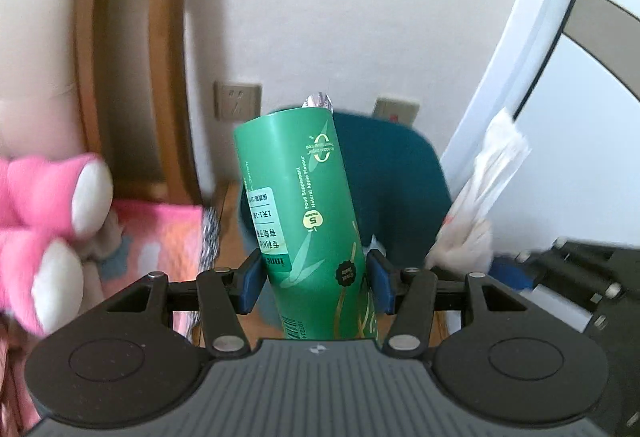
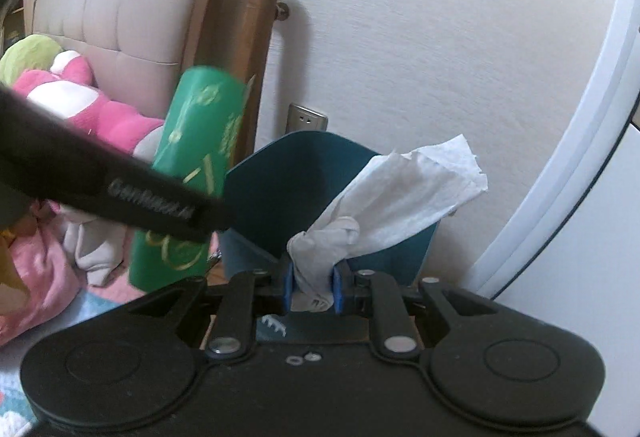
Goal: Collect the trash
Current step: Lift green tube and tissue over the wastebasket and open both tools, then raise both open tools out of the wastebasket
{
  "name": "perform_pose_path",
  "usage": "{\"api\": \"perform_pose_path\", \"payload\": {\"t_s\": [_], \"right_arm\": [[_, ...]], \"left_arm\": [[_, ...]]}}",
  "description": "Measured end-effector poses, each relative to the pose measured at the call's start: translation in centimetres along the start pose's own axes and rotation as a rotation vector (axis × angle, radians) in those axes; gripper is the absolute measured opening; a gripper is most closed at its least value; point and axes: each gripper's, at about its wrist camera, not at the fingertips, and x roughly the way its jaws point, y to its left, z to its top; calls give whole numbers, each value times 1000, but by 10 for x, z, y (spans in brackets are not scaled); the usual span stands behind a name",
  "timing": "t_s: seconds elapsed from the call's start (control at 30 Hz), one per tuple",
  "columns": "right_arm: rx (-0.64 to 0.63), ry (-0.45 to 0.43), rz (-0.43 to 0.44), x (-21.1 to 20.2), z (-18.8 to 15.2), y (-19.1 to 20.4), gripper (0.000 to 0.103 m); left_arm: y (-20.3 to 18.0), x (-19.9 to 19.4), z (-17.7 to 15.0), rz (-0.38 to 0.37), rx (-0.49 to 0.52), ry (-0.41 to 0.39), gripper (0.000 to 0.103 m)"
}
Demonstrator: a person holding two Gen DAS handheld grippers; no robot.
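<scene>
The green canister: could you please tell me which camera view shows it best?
The left wrist view shows it best: the green canister stands centred and sharp between the left gripper pads, label readable. The right wrist view shows the canister off to the side, blurred and partly crossed by the left gripper's black body.

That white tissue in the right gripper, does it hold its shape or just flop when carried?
Probably floppy: the tissue is bunched where the right gripper pinches it and fans out loose above. It looks very light, so it likely flutters. Its ragged edge suggests it tears easily.
</scene>
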Motion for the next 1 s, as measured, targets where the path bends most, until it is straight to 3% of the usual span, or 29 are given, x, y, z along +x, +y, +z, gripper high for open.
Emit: {"api": "perform_pose_path", "payload": {"t_s": [0.1, 0.27, 0.43, 0.67, 0.9, 1.0], "right_arm": [[2, 5, -6, 12, 6, -8, 17], [42, 33, -12, 37, 5, -15, 17], [64, 66, -7, 55, -5, -17, 18], [79, 64, -13, 60, -4, -16, 25], [95, 67, -30, 56, -3, -19, 38], [115, 64, -24, 51, -3, -20, 43]], "left_arm": [[-3, 16, 19, 2, 1, -12, 54], [-5, 49, 34, 69, 38, -26, 54], [-2, 74, 37, 100, 40, 24, 54], [-17, 91, 33, 87, 88, 84, 53], [-21, 88, 20, 38, 101, 90, 54], [-21, 83, 17, 28, 103, 85, 59]]}}
